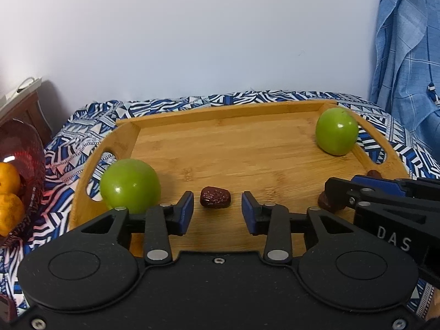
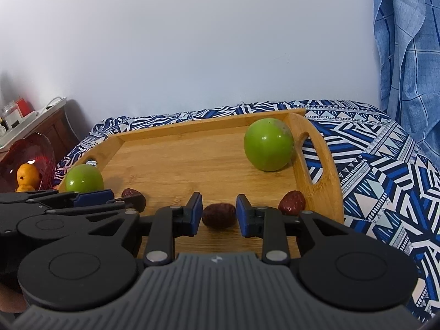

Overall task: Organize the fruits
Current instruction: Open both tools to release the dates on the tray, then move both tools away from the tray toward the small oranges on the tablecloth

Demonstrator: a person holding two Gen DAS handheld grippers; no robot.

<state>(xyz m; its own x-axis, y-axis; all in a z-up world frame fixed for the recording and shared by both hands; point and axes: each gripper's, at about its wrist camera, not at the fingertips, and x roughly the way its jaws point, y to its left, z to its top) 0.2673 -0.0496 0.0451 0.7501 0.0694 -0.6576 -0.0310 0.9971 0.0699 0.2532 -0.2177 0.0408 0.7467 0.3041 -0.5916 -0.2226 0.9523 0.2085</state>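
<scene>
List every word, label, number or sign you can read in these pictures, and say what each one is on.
"DAS": white letters on the black body of the right gripper, seen in the left wrist view; the word may run on out of sight.
A small pale mark, not lettering, on the grey ribbed housing in the right wrist view.
Items on the side shelf: too small and blurred to read.

Both wrist views look closely down across the wooden tray.

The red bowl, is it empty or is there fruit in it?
Not empty. The red bowl beside the tray holds oranges.
</scene>
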